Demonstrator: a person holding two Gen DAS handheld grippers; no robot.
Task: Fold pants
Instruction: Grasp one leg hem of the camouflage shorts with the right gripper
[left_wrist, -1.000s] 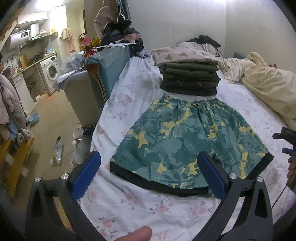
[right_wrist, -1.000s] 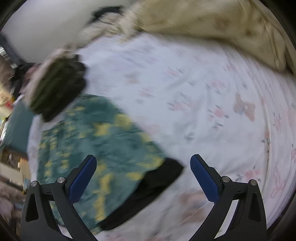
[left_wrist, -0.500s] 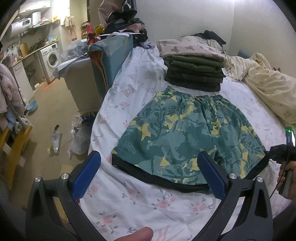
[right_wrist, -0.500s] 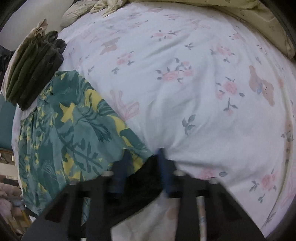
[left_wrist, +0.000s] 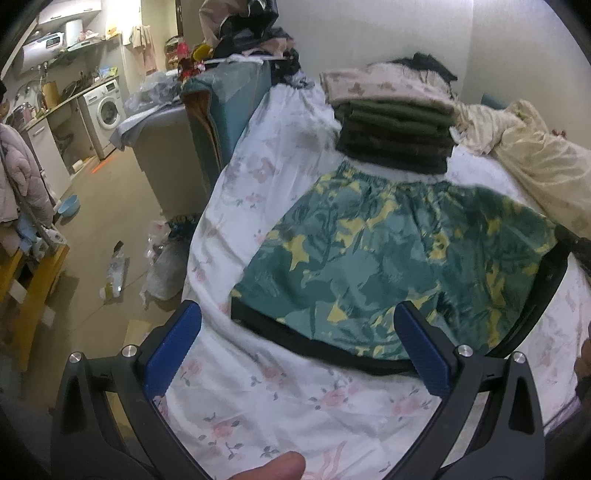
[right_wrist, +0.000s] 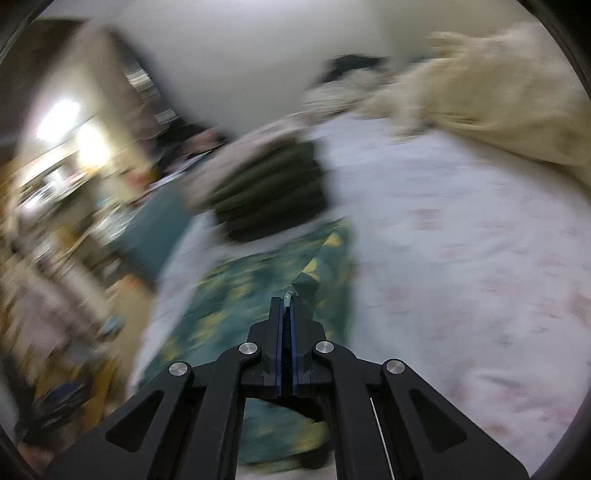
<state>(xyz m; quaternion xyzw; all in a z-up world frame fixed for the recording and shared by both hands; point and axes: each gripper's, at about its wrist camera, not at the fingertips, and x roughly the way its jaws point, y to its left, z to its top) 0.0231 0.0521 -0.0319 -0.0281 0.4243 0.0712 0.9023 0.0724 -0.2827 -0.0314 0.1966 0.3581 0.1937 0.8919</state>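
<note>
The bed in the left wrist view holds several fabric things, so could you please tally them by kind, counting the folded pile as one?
Patterned green shorts: 1
Pile of folded clothes: 1
Cream blanket: 1
Total: 3
The right tongs are shut on the shorts; the left tongs are open.

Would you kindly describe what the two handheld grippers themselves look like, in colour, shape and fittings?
Both are alike. The left gripper has a matte black frame with triangular cut-outs, round silver pivot bolts, and two fingers faced with ribbed blue pads. The right gripper shows the same black linkage, silver bolts and thin blue pad edges. A bare fingertip shows below the left one; no sleeves visible.
</note>
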